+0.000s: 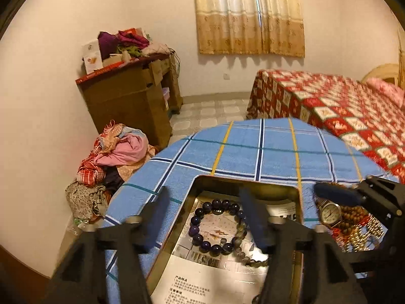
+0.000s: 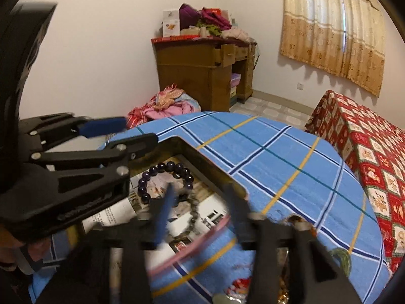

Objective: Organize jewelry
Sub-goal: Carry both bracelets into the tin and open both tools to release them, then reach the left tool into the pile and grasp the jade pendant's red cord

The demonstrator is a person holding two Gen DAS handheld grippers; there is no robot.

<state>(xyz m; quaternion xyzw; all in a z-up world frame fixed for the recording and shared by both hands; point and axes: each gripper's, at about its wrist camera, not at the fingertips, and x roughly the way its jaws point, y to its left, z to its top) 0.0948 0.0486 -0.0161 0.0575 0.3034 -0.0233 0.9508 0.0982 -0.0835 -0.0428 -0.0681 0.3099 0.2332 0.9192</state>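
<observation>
Bracelet (image 1: 219, 226) in tin (image 1: 243, 183) | watch (image 1: 329, 212) left view only | pink bangle (image 2: 192, 248) right view only

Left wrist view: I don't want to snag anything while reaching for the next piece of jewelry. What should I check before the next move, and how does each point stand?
1. Left tool open, nothing between its fingers: ok.
2. Right tool open: ok.
3. Right tool clear of the blurred pink band in front of it: cannot tell.
4. Purple bead bracelet lying inside the tin: ok.
5. Grey bead bracelet inside the tin: ok.
6. Watch put away: not ok, it lies outside the tin.
</observation>
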